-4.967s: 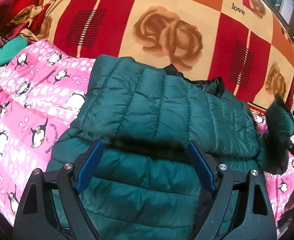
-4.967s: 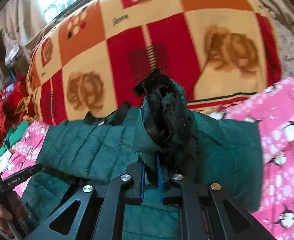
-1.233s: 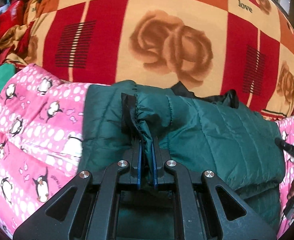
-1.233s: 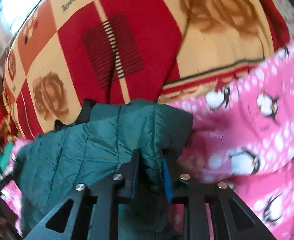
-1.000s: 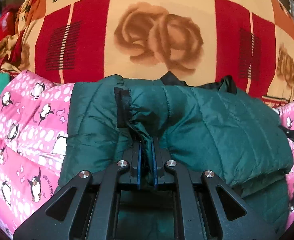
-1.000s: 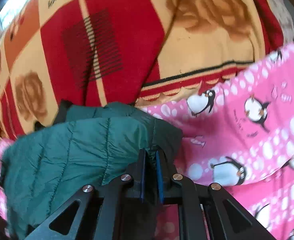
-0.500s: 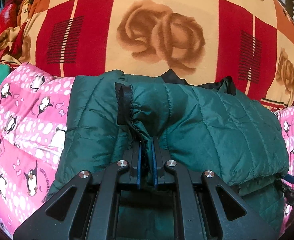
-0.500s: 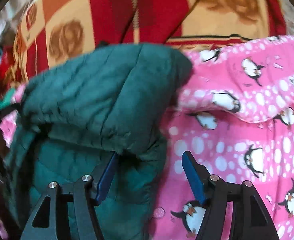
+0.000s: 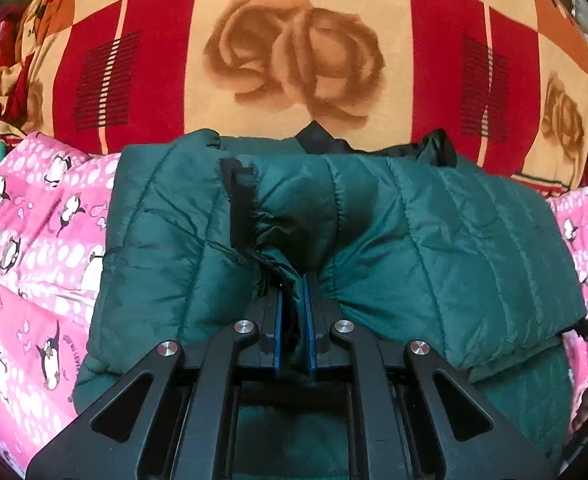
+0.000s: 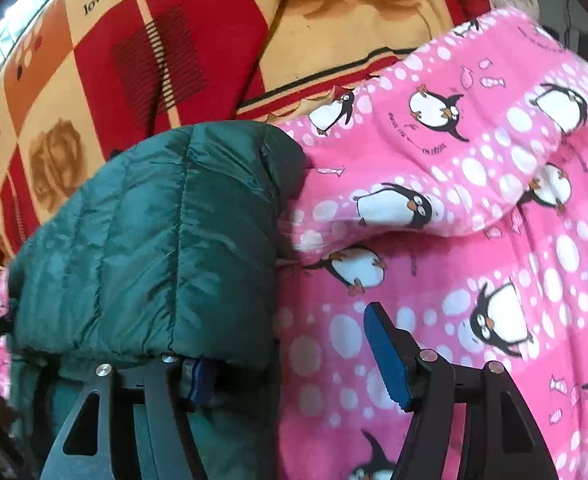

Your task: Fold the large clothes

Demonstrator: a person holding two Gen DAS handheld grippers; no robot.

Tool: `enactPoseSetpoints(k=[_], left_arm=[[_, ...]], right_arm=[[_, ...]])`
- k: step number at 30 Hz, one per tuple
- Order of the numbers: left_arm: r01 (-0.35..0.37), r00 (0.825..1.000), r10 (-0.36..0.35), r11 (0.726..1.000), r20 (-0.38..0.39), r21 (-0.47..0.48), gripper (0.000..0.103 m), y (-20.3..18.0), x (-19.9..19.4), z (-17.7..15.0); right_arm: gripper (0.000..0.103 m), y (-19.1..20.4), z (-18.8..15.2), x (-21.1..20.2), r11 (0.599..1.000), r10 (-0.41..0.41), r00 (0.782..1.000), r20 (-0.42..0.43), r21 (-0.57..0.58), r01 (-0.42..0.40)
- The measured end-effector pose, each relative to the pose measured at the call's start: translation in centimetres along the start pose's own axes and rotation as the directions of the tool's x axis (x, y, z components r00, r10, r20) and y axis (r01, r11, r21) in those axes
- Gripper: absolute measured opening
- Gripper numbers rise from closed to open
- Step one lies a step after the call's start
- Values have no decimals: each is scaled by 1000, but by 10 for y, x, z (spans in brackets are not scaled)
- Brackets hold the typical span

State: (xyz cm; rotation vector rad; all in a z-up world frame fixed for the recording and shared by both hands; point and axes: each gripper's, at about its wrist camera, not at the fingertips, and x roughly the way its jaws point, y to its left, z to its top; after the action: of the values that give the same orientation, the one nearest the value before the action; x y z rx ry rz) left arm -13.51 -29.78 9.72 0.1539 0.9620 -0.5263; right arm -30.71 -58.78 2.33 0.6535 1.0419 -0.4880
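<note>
Left wrist view: The green quilted jacket (image 9: 434, 232) lies folded on the pink penguin blanket (image 9: 33, 240), its far edge at 12 o'clock against the red and cream rose blanket (image 9: 294, 52). The left gripper (image 9: 294, 308) is clamped tight on a gathered pinch of the jacket's top layer, just beside the black zipper edge (image 9: 237, 204) at 11 o'clock. Judged from the puffed panels, the jacket is light, soft and springy, with a slick shell; a deep bite on a seam or hem is advised, since thin pinches may slide out.

Right wrist view: The jacket (image 10: 153, 240) fills the 9 o'clock half, its folded corner at 12 o'clock resting on the penguin blanket (image 10: 494, 200). The right gripper (image 10: 294, 368) stands wide apart and holds nothing. Its left finger is tucked under the overhanging folded layer and touches it; its right finger (image 10: 386, 360) is clear over the blanket at 5 o'clock.
</note>
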Motion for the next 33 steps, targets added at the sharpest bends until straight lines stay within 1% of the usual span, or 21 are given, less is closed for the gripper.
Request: enactPoseSetpoints(k=[2,4,6,8,9,11,12,14,17,20,22,25,27,30,33], left_arm=[[21,1000,-21,1000,-9,-23,19,7,-4,1],[27,1000,-27,998,-2,-51,43,16,-12,3],[39,998,-36,996,44,-74,52,26,-26,4],[31,996,-25,997,84,-75,54,30,-38,7],[30,995,-23,997,93,-75,54,30,-41,9],[35,994,-27,996,104,-79,54,29,-44,12],[36,994,-27,996,104,-81,54,27,-43,14],[26,995,-19,997,97,-73,54,20,-37,17],[-28,997,30,999,67,-33,54,3,-16,19],[-92,996,92,996,13,-13,55,-5,15,21],[-114,994,114,993,-2,-15,64,-3,27,20],[-109,994,109,994,12,-30,70,1,35,21],[-111,994,112,993,13,-28,70,2,38,21],[-119,993,119,993,9,-17,71,2,40,21],[-123,992,124,992,11,-14,71,2,39,19]], right_arm=[[64,1,-3,-13,1000,8,1000,-10,-22,-8],[64,13,-5,-25,999,-7,1000,-8,-53,6],[64,19,-9,-45,996,-18,1000,-1,-84,18],[64,21,-9,-59,996,-6,1000,29,-94,9],[64,28,-6,-67,995,10,998,55,-104,-5],[64,41,2,-69,992,41,996,82,-125,-31],[64,53,8,-66,987,69,993,96,-148,-54],[64,74,19,-52,980,85,992,97,-189,-66],[64,100,35,-25,970,108,989,97,-230,-83],[64,118,48,5,959,79,989,122,-281,-42],[64,124,53,25,954,64,991,114,-300,-27],[64,124,53,53,953,61,995,85,-300,-33],[66,124,54,68,956,58,996,68,-290,-36],[67,125,55,75,958,51,996,70,-285,-29],[67,125,58,65,961,42,998,55,-274,-26]])
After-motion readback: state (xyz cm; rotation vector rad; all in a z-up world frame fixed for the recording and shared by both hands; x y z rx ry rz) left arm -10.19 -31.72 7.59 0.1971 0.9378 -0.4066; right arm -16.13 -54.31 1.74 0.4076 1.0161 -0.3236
